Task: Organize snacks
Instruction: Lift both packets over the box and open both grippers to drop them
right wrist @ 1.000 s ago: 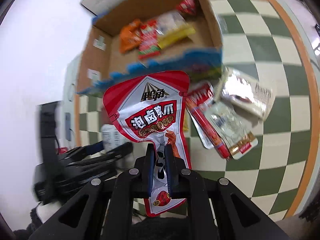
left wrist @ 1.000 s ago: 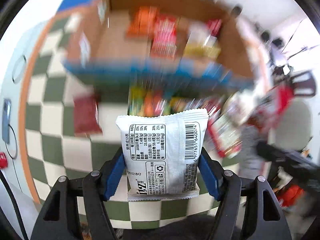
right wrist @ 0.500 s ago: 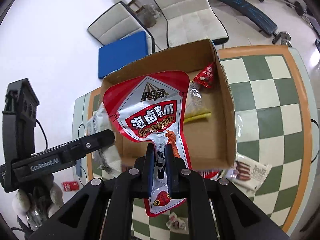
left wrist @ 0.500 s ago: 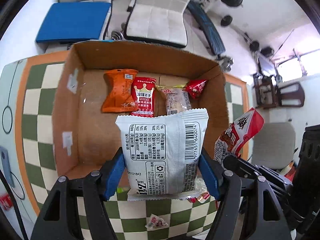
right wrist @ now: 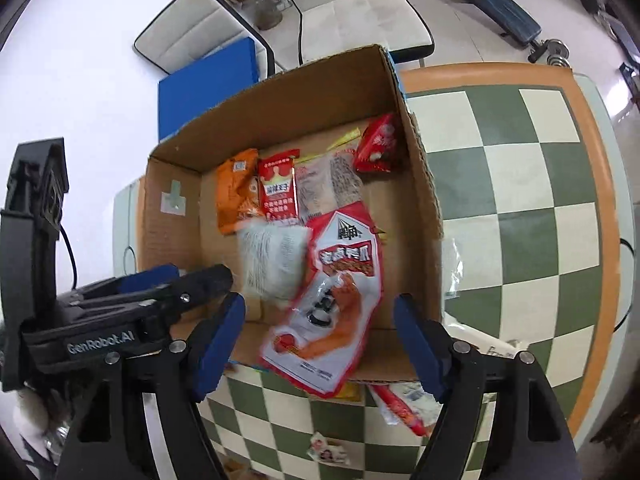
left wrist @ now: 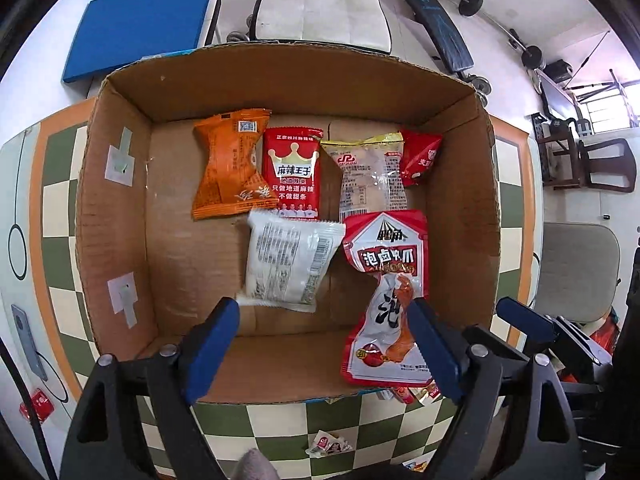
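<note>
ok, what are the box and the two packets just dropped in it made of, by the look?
Box: plain brown corrugated cardboard, matte, with creased, ragged edges. White packet: looks like thin plastic film, low sheen, crimped end seals, printed barcode. Red-and-white pouch: glossy plastic laminate, probably; glare and wrinkles show, part of it clear.

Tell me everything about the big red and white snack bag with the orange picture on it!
The red and white snack bag is a shiny plastic pouch, sealed, with a red top, bold Chinese writing and an orange food picture on its narrower clear lower part. It sits tilted in the cardboard box, near the front wall, right of the white packet, blurry as if just dropped. The right tongs are opening above it, not pinching it.
</note>
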